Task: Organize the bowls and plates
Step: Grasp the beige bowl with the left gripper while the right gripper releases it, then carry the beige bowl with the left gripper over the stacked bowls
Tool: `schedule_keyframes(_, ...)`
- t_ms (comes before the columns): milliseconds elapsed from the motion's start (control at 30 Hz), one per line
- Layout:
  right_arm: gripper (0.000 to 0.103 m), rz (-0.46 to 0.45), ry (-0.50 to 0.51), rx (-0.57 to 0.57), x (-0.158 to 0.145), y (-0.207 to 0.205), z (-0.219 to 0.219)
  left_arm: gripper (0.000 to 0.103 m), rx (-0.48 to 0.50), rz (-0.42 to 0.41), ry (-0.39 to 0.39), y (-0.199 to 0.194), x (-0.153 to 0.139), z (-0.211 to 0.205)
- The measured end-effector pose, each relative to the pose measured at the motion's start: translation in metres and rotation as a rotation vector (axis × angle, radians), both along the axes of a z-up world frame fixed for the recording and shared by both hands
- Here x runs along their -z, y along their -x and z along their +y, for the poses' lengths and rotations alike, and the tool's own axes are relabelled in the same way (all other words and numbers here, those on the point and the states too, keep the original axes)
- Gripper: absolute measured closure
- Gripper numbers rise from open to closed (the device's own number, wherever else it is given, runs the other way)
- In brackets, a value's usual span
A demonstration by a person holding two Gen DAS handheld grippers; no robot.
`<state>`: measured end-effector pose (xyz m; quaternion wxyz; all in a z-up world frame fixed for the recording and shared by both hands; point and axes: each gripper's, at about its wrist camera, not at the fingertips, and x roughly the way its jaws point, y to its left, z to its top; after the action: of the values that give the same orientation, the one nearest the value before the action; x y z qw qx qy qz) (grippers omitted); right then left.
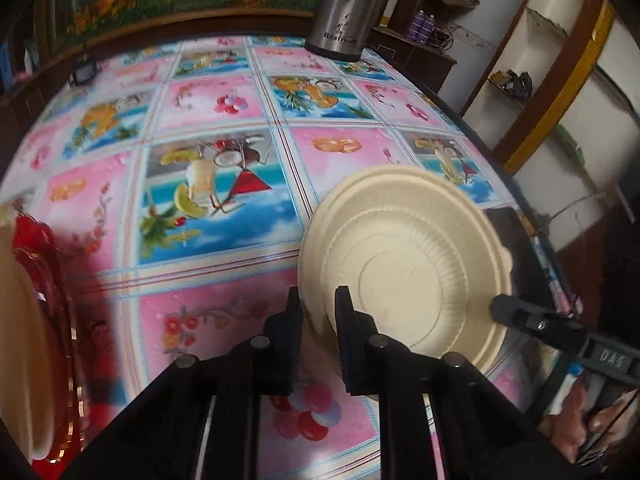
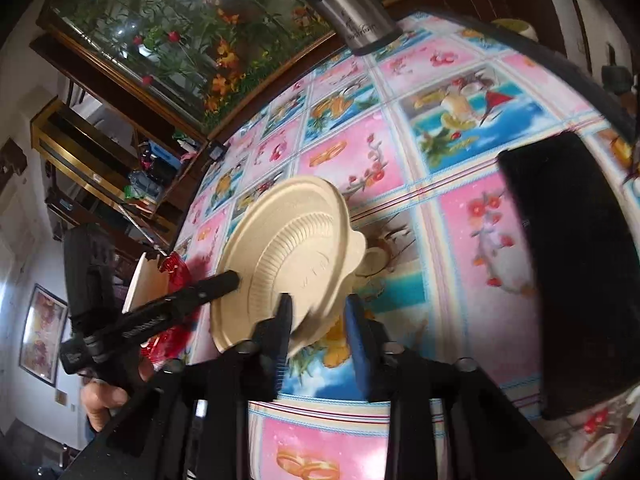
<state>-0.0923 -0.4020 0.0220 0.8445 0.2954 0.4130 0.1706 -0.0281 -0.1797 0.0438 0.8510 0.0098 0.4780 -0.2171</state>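
Note:
A cream bowl (image 1: 408, 264) is held tilted above the table, its ribbed underside facing both cameras; it also shows in the right wrist view (image 2: 288, 256). My left gripper (image 1: 318, 304) is shut on the bowl's rim, one finger on each side. My right gripper (image 2: 316, 312) has its jaws around the opposite rim with a visible gap on the right finger's side. The right gripper's finger shows in the left wrist view (image 1: 520, 314); the left gripper's finger shows in the right wrist view (image 2: 208, 286). A cream plate (image 1: 24, 360) sits on a red plate (image 1: 36, 248) at the left.
The table wears a pink and blue fruit-print cloth (image 1: 224, 92). A steel thermos (image 1: 344, 12) stands at the far edge. A black flat object (image 2: 580, 272) lies at the right of the right wrist view. Wooden shelves (image 1: 424, 36) and white shelves stand beyond the table.

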Motion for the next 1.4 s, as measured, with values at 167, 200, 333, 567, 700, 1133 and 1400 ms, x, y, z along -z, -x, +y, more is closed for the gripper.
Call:
schedule_keyframes(167,0.086,-0.032,0.011,-0.022,-0.011,0.004,0.009,0.087,-0.014,-0.07,-0.016,0.015,-0.017,0.011)
schedule_keyframes(200,0.086,-0.04,0.009,-0.029,-0.014,0.005,0.012,0.087,-0.017,-0.08,-0.014,0.018,-0.02,0.014)
schedule_keyframes(333,0.086,-0.055,0.011,-0.047,-0.019,0.005,0.022,0.087,-0.03,-0.113,-0.019,0.031,-0.027,0.024)
schedule_keyframes(567,0.086,-0.073,0.029,-0.066,-0.029,0.005,0.035,0.086,-0.051,-0.132,0.008,0.038,-0.034,0.04)
schedule_keyframes(700,0.086,-0.077,0.038,-0.075,-0.034,0.004,0.042,0.085,-0.064,-0.145,0.017,0.042,-0.04,0.048)
schedule_keyframes(1133,0.086,-0.158,0.052,-0.16,-0.079,-0.006,0.085,0.077,-0.154,-0.227,0.077,0.057,-0.076,0.104)
schedule_keyframes(1400,0.086,-0.216,0.053,-0.273,-0.108,-0.021,0.148,0.077,-0.289,-0.296,0.098,0.07,-0.101,0.172)
